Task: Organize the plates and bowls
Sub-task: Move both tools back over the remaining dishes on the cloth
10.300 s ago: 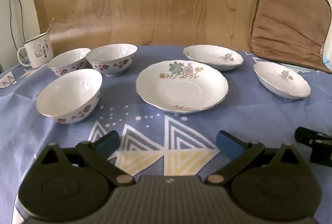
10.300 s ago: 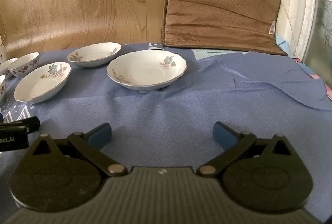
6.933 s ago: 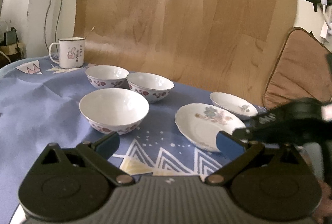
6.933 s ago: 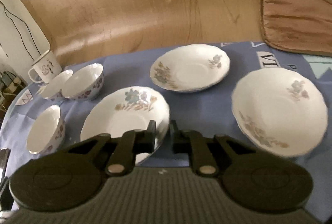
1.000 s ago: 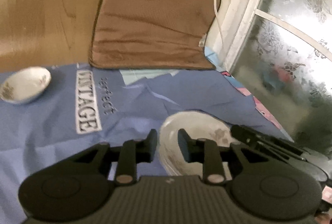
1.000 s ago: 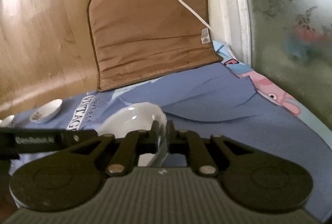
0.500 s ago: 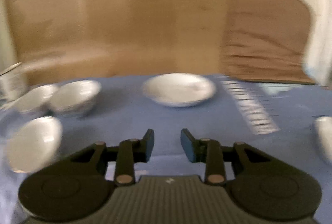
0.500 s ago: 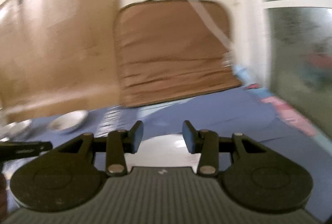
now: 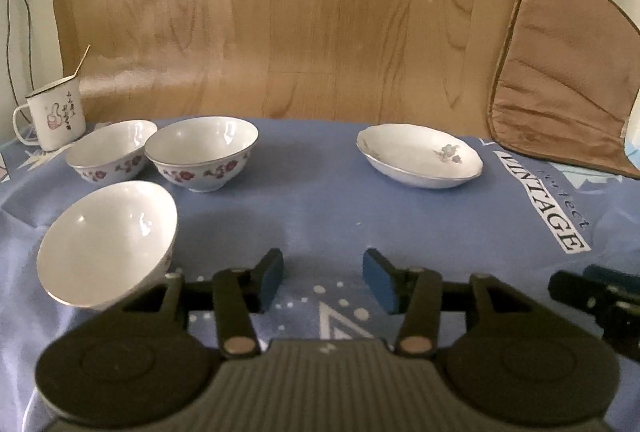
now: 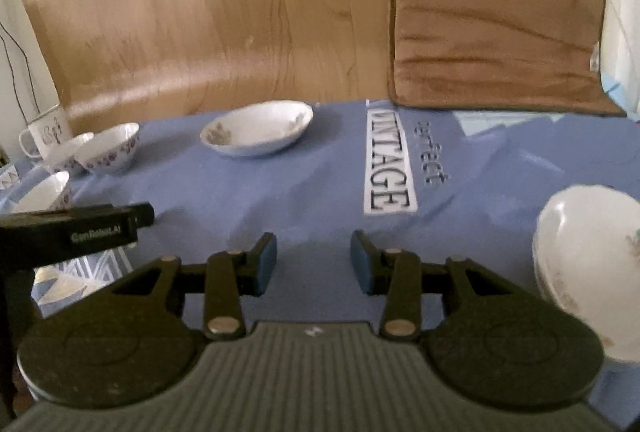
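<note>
On the blue cloth (image 9: 320,200) the dishes lie sorted by kind, bowls to the left and plates to the right. Three bowls cluster at the left: a near bowl (image 9: 108,240) just left of the left gripper (image 9: 324,278), and two far bowls (image 9: 200,152) (image 9: 112,150) side by side, seemingly touching, with a mug (image 9: 52,120) behind them at the far left edge. One plate (image 9: 418,156) sits alone at the far middle, well apart from the bowls. At the near right, in the right wrist view, is a plate stack (image 10: 588,252); its layered edge suggests more than one plate, though how many I cannot tell.

Both tongs hold nothing. The left gripper's jaws stand partly open over bare cloth, aimed between the near bowl and the lone plate. The right gripper (image 10: 314,264) is also partly open, empty, with the stack off to its right and not touching it.

My judgement is that the stack is the collecting spot for plates, so the lone far plate is the likely next pick; the bowls are not yet nested. Its thin, sloped rim calls for a firm pinch at the near edge, and the loose cloth may drag.
</note>
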Available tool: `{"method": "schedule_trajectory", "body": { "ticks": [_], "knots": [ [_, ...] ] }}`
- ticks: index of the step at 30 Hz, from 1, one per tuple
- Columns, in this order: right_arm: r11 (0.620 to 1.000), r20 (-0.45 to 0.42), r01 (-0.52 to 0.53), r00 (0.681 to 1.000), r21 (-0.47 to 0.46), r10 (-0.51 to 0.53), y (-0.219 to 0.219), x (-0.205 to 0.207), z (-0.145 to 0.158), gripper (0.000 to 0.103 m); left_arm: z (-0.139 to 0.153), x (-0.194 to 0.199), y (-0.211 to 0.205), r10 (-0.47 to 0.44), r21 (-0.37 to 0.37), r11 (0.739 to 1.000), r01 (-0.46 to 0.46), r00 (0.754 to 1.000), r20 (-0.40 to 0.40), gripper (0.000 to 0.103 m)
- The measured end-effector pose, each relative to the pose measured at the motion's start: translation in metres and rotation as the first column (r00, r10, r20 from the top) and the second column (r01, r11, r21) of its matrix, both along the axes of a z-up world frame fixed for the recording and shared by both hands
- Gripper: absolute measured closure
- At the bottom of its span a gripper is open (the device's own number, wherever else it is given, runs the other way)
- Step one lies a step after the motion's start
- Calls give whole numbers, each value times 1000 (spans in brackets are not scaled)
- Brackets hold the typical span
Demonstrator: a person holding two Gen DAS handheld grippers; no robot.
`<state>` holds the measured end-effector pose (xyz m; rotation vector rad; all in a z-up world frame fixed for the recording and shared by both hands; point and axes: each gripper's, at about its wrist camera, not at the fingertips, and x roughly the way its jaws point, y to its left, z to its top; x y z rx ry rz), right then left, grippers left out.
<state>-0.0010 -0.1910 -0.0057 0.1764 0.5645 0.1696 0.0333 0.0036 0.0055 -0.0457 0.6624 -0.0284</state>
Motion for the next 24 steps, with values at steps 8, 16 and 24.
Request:
{"method": "schedule_trajectory", "body": {
  "ticks": [8,16,24],
  "knots": [
    [999,-17,10,1000,38,-9,-3,0,-2,58,0,0,1,-7,1,1000,7,1000,-4,53],
    [998,-23,8,1000,55,-7,-4,2,-2,55,1,1,2,-15,-16,1000,15,1000,-4,49],
    [992,-21,-58,998,110,61,-3,7,-3,24,1,0,7,-24,-48,999,24,1000,-2,43]
  ]
}}
